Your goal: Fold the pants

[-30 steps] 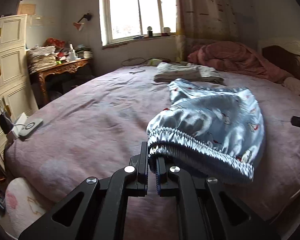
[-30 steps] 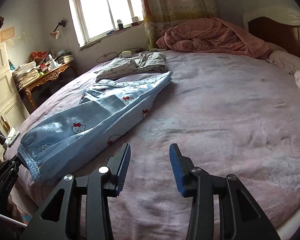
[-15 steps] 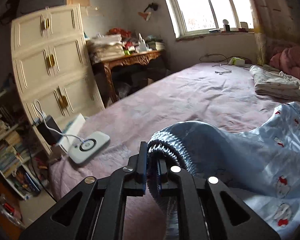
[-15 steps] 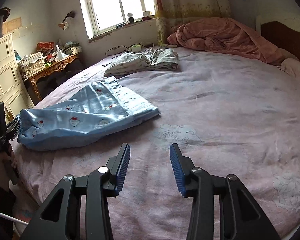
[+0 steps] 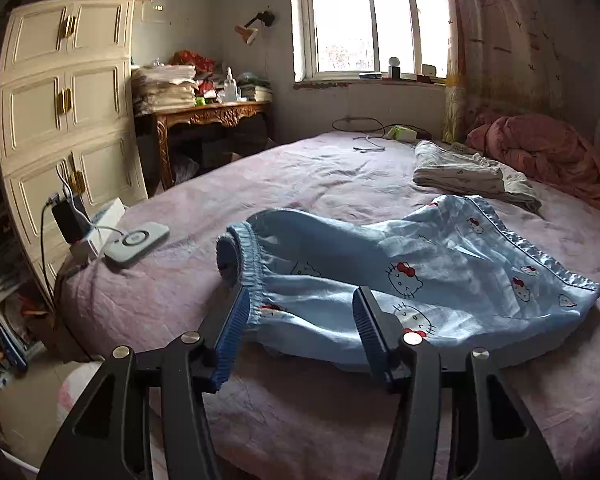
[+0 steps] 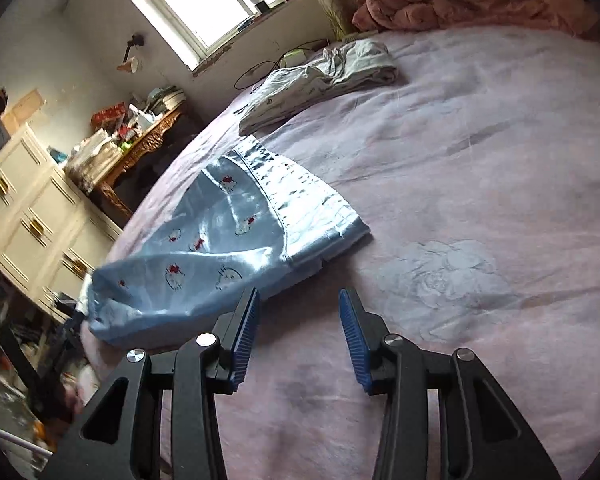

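light-blue satin cartoon-print pants [image 5: 420, 280]: light, slippery, limp | grip elastic waistband [image 5: 246, 256] | left tool [image 5: 298, 322], right tool [image 6: 298, 330]: both agape, empty

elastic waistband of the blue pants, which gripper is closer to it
Left. The left gripper is open right at the waistband, its fingers straddling that end. The right gripper, also open, sits off the pants' other end, over bare sheet.

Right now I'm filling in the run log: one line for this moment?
left hand-held gripper: open | right hand-held gripper: open | pants: folded over, flat on bed, unheld
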{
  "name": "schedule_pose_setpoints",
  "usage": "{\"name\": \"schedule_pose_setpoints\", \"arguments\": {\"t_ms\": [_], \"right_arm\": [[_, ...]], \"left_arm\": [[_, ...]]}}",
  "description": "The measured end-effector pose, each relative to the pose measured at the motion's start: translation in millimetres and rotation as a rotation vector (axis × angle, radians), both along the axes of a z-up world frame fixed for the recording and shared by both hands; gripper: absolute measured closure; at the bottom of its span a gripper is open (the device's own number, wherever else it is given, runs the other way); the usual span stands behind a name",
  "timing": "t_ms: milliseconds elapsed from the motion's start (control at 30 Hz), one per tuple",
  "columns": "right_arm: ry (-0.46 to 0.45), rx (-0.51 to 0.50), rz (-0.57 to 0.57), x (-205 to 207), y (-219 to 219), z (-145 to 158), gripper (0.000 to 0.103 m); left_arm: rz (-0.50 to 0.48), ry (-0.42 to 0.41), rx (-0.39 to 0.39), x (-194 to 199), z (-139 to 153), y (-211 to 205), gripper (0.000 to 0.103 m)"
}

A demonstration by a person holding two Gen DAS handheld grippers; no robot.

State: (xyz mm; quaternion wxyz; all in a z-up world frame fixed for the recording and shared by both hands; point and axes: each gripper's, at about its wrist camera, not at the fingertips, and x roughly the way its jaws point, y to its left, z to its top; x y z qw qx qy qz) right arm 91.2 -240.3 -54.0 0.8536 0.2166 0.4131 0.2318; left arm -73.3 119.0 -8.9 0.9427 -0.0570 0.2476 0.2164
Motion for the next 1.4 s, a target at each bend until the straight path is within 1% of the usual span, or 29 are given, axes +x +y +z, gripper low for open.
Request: {"name": "schedule_pose_setpoints", "arguments": {"t_ms": [33, 100, 133, 200, 233, 300, 400, 433, 467, 533, 633, 667, 733, 833, 867, 933, 1000, 1100, 1167, 1267, 1333, 1367, 1400], "right_arm": [[0.031, 0.024, -0.022, 8.2, 0.2, -4.5, 0.051], [0.076, 0.077, -0.058, 20.3, -1.3, -13.0, 0.051], [0.089, 0.099, -0.072, 24.8, -1.7, -15.6, 0.051], [0.097, 0.137, -0.105, 31.6, -2.0, -17.0, 0.049], [0.101, 0.150, -0.117, 35.9, -1.5, -18.4, 0.048], [0.114, 0.142, -0.141, 45.1, 3.9, -21.0, 0.048], [0.092, 0.071, -0.146, 54.7, 18.0, -19.2, 0.050], [0.082, 0.050, -0.156, 56.4, 22.2, -19.2, 0.059], [0.083, 0.042, -0.159, 58.5, 23.9, -20.8, 0.064], [0.098, 0.063, -0.155, 60.9, 23.5, -26.1, 0.077], [0.124, 0.142, -0.147, 59.4, 15.5, -32.5, 0.078], [0.142, 0.159, -0.153, 57.5, 11.4, -33.4, 0.079], [0.147, 0.167, -0.176, 49.1, 2.9, -32.7, 0.079], [0.168, 0.190, -0.225, 29.3, -5.2, -33.3, 0.079], [0.170, 0.182, -0.232, 26.4, -4.3, -33.0, 0.079], [0.185, 0.118, -0.238, 31.2, 3.9, -33.9, 0.079], [0.200, 0.113, -0.249, 43.8, 10.1, -33.7, 0.079], [0.201, 0.153, -0.249, 62.9, 11.9, -34.4, 0.070], [0.193, 0.163, -0.255, 71.4, 12.3, -35.5, 0.070], [0.169, 0.211, -0.264, 75.1, 11.2, -38.5, 0.070], [0.141, 0.191, -0.248, 71.9, 16.4, -35.6, 0.071], [0.130, 0.185, -0.222, 69.0, 18.6, -34.5, 0.071], [0.128, 0.200, -0.195, 65.4, 19.4, -34.6, 0.076]], "left_arm": [[-0.010, 0.013, -0.046, 0.4, -3.3, 5.1, 0.050], [-0.017, 0.029, -0.157, -2.9, -12.0, 17.1, 0.049], [-0.025, 0.040, -0.219, -3.6, -17.1, 22.5, 0.048], [-0.040, 0.051, -0.317, -3.9, -24.9, 33.0, 0.046], [-0.040, 0.050, -0.353, -3.2, -27.7, 36.8, 0.046], [-0.057, 0.044, -0.403, 0.6, -30.5, 40.2, 0.047], [-0.086, 0.036, -0.408, 8.0, -28.5, 33.9, 0.047], [-0.099, 0.038, -0.410, 11.0, -28.2, 31.2, 0.048], [-0.107, 0.043, -0.414, 13.6, -28.5, 29.0, 0.048], [-0.117, 0.038, -0.438, 15.2, -30.5, 28.5, 0.049], [-0.145, 0.003, -0.556, 9.3, -36.9, 36.1, 0.050], [-0.145, -0.009, -0.579, 6.6, -37.4, 38.7, 0.052], [-0.141, -0.011, -0.576, 4.0, -36.0, 40.3, 0.054], [-0.138, 0.000, -0.549, 5.6, -34.5, 38.9, 0.054], [-0.140, 0.008, -0.539, 7.2, -34.3, 37.8, 0.054], [-0.145, 0.024, -0.508, 11.2, -32.5, 34.6, 0.054], [-0.151, 0.033, -0.490, 14.3, -30.1, 31.7, 0.054], [-0.158, 0.037, -0.495, 15.4, -29.9, 30.8, 0.054], [-0.154, 0.037, -0.501, 14.7, -31.3, 32.2, 0.054], [-0.150, 0.033, -0.508, 13.4, -33.7, 33.5, 0.054], [-0.150, 0.031, -0.514, 13.1, -33.8, 34.4, 0.054], [-0.157, 0.024, -0.529, 14.2, -34.2, 35.5, 0.053], [-0.172, 0.014, -0.556, 15.2, -36.0, 38.6, 0.050]]}}
